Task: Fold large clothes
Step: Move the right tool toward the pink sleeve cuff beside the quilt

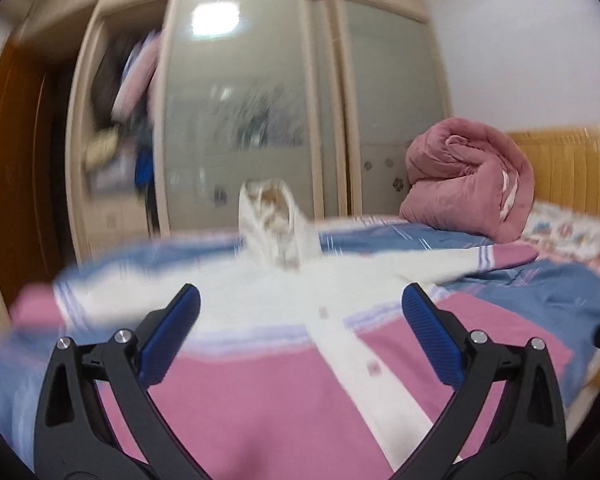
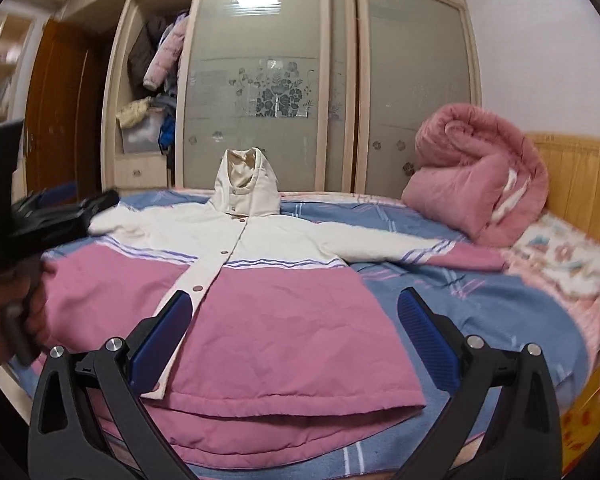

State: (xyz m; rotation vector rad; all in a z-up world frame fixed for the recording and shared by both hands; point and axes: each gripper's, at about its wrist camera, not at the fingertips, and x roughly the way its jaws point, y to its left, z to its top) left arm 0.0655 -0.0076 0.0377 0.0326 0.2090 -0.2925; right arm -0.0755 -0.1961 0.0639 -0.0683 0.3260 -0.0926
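Observation:
A pink and white hooded jacket (image 2: 276, 320) lies spread flat, front up, on the bed, sleeves out to both sides; it also shows blurred in the left wrist view (image 1: 260, 380). Its hood (image 2: 246, 188) stands up at the far side. My right gripper (image 2: 296, 336) is open and empty, above the jacket's hem on its right half. My left gripper (image 1: 300, 328) is open and empty, above the jacket's pink lower part. The left gripper also shows in the right wrist view (image 2: 60, 212), held in a hand over the jacket's left sleeve.
A blue plaid sheet (image 2: 479, 292) covers the bed. A rolled pink quilt (image 2: 475, 184) sits at the far right by the wooden headboard (image 2: 579, 184). A wardrobe with frosted sliding doors (image 2: 268, 80) stands behind the bed, its left section open with clothes.

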